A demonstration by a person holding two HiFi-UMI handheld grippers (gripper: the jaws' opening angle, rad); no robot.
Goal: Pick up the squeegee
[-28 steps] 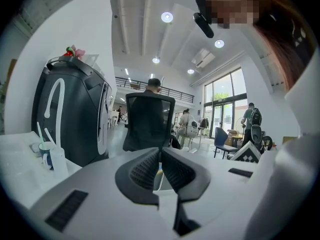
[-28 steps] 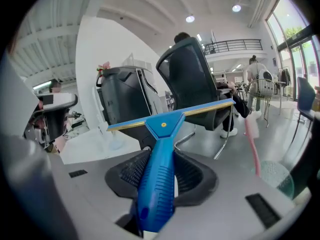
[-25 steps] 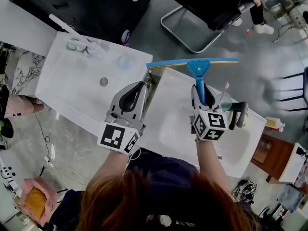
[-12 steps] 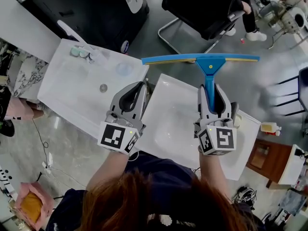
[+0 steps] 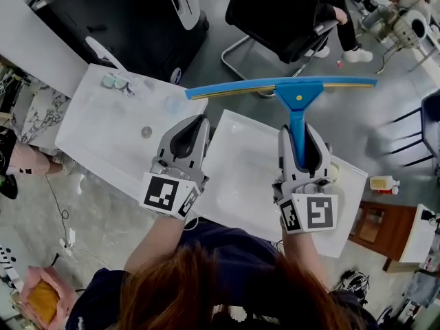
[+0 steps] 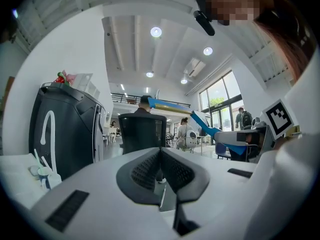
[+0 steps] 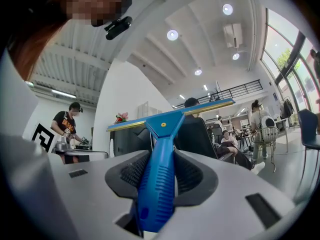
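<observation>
"What has changed?"

"The squeegee has risen closer to the head camera than a second ago. Its blade now spans wider across the frame, and the right gripper's view has tipped up toward the ceiling."

"Which way does it point?"

"The blue handle runs straight away from the person. The long blade crosses it at the far end, running left to right and nearly level, with its left tip a little lower. The blade hangs above the far edge of the white basin and the grey floor beyond."

"Who has it?"

"The right gripper, held over the basin. Its jaws are clamped on the ribbed handle, which stands up between them, with the blade head above."

"And the other one?"

"The left gripper is held beside it, well apart from the squeegee. Its jaws are pressed together with nothing between them. Past the blade stands a black chair."
</observation>
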